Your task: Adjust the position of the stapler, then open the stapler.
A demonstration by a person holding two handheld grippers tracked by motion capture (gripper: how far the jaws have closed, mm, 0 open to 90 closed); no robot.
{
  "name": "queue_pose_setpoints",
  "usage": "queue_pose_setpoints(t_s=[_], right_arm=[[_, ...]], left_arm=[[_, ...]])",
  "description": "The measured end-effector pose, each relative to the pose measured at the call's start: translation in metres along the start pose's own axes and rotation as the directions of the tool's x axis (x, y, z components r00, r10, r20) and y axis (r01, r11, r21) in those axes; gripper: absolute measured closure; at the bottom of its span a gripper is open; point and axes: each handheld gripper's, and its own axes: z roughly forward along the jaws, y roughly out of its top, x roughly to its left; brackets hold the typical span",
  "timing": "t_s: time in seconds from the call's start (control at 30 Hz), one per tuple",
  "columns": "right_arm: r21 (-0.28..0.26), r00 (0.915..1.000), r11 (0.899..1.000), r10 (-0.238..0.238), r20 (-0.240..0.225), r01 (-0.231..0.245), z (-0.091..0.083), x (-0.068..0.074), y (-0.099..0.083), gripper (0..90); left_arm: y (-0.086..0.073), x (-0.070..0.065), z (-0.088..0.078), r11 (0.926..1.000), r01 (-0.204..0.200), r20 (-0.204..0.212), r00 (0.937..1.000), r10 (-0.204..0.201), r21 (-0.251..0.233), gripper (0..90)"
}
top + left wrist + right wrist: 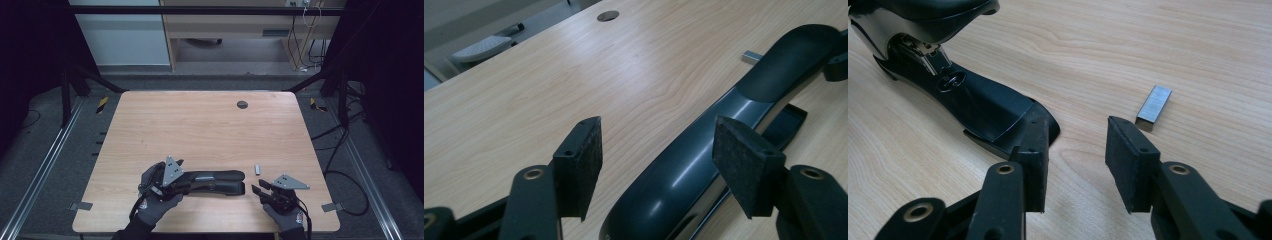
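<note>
A black stapler point(215, 181) lies on its base near the front edge of the wooden table point(200, 130), its long body running left to right. My left gripper point(181, 186) is at the stapler's left end, held by a gloved hand. In the left gripper view that gripper point(659, 137) stands open, with the glossy stapler arm point(669, 185) passing between the pads, which do not press on it. My right gripper point(260, 190) is just right of the stapler's other end. It point(1078, 150) is open, with bare table between its pads; the stapler's base point(983, 107) lies beside its left jaw. A small metal staple strip point(1154, 106) lies a little beyond.
The staple strip point(258, 169) rests on the table right of the stapler's far end. A round cable hole point(242, 104) sits near the table's back edge. Black frame legs and cables stand on the floor at both sides. The table's front edge is close under both hands.
</note>
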Motion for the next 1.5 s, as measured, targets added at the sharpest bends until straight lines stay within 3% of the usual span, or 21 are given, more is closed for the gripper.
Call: queue_pose_setpoints(t_s=[0.3,0.87,1.07,1.43,1.5], right_arm=[[-0.002,0.9999,1.000,-0.002,0.014,0.002,-0.002,-0.002,-0.001,59.0],[-0.003,0.9997,1.000,-0.012,0.022,0.012,-0.003,-0.002,0.000,59.8],[-0.006,0.9996,1.000,-0.007,0.027,0.008,-0.006,-0.003,-0.001,59.9],[-0.010,0.9995,1.000,-0.007,0.030,0.007,-0.009,-0.004,-0.002,60.4],[-0.012,0.9995,1.000,-0.002,0.032,0.002,-0.009,-0.003,-0.003,60.7]], left_arm=[[0.012,-0.017,-0.004,0.9972,-0.074,0.031,0.9967,0.074,-0.003,29.5],[0.022,-0.031,0.002,0.9921,-0.125,0.050,0.9909,0.125,0.002,27.1],[0.029,-0.041,0.006,0.9816,-0.189,0.050,0.9810,0.188,0.027,25.9],[0.036,-0.052,0.013,0.9678,-0.248,0.066,0.9673,0.245,0.042,24.0],[0.037,-0.054,0.014,0.9614,-0.271,0.070,0.9612,0.267,0.051,23.9]])
